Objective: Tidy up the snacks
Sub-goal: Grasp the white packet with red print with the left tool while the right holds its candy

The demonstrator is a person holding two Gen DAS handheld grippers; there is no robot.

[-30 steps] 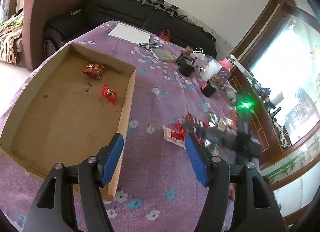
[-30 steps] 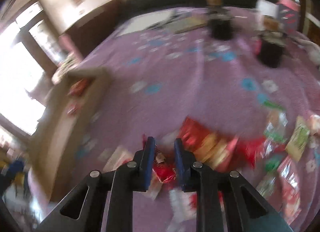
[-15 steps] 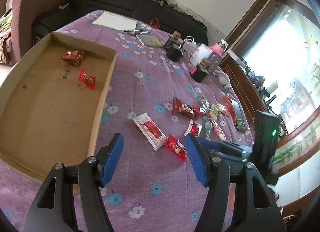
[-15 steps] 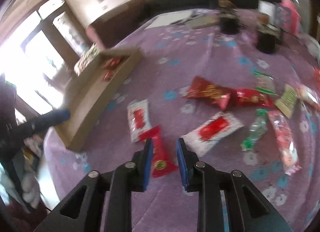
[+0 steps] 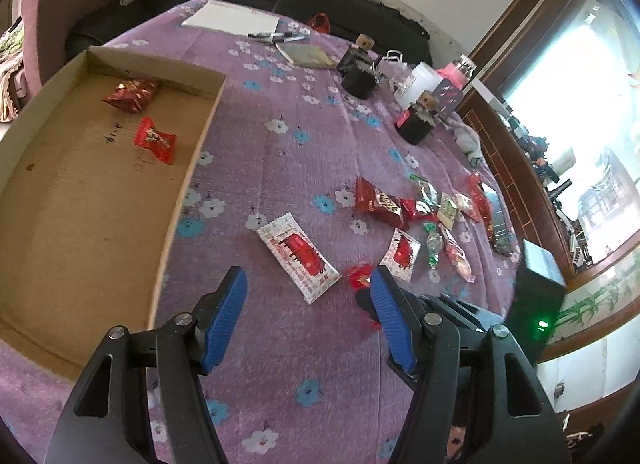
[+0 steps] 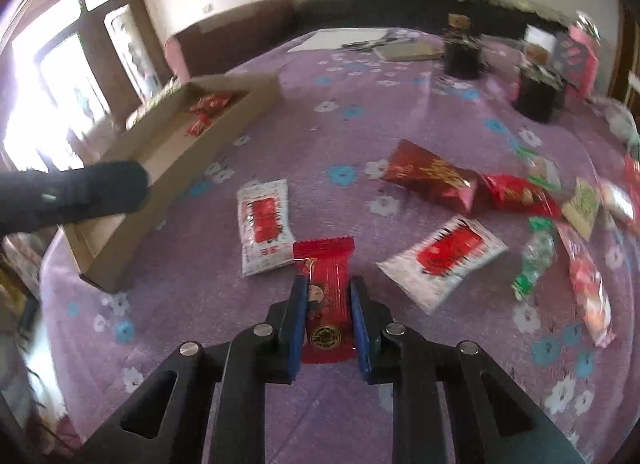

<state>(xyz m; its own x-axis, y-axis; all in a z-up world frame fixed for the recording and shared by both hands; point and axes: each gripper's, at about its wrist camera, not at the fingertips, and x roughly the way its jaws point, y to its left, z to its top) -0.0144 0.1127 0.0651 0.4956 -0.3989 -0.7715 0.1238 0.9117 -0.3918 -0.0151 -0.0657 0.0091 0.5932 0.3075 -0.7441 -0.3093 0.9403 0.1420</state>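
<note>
Right gripper [image 6: 328, 300] clamps red packet [image 6: 325, 296]; carry level to box [image 6: 168, 167], drop inside; left gripper [image 5: 308, 316] apart, idle.

No legible text on wrappers [image 6: 440, 252].

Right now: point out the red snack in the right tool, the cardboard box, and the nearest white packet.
red snack [image 6: 326, 296], right wrist view, wrapper middle between the fingers.
cardboard box [image 5: 196, 151], left wrist view, right-hand wall.
white packet [image 5: 298, 250], left wrist view, red label centre.
</note>
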